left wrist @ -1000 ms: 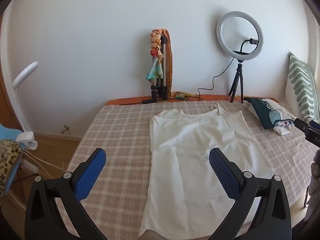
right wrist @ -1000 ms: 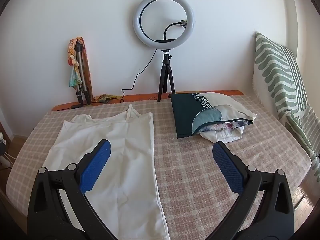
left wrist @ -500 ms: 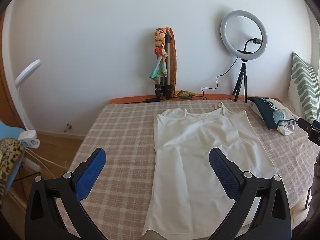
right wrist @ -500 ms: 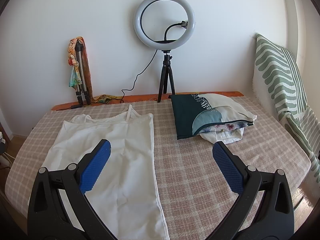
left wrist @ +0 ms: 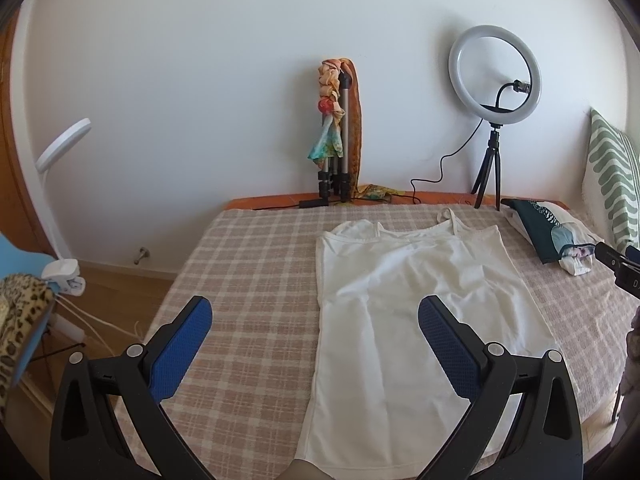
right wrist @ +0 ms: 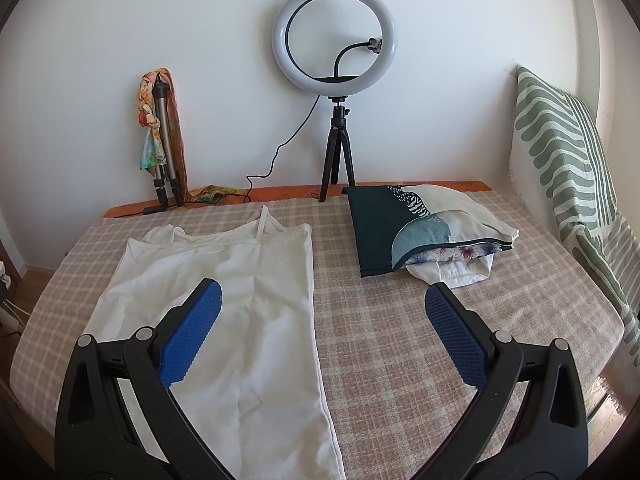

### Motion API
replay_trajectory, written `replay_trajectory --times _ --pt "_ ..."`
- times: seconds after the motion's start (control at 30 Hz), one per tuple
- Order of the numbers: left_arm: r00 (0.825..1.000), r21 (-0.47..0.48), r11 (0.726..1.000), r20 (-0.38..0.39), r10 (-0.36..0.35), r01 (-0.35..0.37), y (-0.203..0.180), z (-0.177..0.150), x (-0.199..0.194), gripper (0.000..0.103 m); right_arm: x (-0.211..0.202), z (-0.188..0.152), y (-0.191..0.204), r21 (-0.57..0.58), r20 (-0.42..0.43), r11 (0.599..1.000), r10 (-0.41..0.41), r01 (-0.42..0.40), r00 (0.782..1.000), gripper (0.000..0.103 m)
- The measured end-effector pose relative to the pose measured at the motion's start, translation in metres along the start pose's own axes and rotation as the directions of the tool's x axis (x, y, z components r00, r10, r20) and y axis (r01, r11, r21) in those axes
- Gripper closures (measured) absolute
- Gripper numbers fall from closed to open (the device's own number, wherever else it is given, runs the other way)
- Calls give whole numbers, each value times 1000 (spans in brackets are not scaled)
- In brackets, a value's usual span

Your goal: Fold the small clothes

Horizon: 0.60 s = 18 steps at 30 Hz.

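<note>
Here the bed (left wrist: 248, 256), under a checked cover, carries everything. A white camisole (left wrist: 404, 320) lies flat and unfolded on it, its long axis running away from the tools: straps toward the wall, hem at the near bed edge. Neither tool touches it. The left tool (left wrist: 314, 326) hangs above the near end with its blue fingers spread wide, one over bare cover, the other over the cloth, so the camisole's left side seam sits between them. The right tool (right wrist: 322, 308) is likewise agape and holds nothing; the right side seam runs between its fingers too. Each tool is thus nearest its own side of the hem, which suits a two-handed lengthwise fold.

Open cover lies to the left, ending at the bed's edge. To the right, a folded pile of clothes (right wrist: 424, 232) sits well apart from the camisole, with bare cover between. A ring light (right wrist: 335, 36) stands by the wall, beyond the straps.
</note>
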State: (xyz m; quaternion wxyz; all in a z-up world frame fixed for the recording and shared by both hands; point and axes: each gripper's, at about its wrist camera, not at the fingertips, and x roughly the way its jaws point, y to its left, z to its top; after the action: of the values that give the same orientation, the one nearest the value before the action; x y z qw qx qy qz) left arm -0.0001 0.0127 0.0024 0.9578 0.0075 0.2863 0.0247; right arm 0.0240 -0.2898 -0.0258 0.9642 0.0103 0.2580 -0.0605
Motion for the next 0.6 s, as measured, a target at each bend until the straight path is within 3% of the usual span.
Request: replay_trajectory --times 0.6 --pt "1000 -10 1000 1 0 0 1 0 -2 0 1 -2 1 -3 0 1000 0 0 1000 0"
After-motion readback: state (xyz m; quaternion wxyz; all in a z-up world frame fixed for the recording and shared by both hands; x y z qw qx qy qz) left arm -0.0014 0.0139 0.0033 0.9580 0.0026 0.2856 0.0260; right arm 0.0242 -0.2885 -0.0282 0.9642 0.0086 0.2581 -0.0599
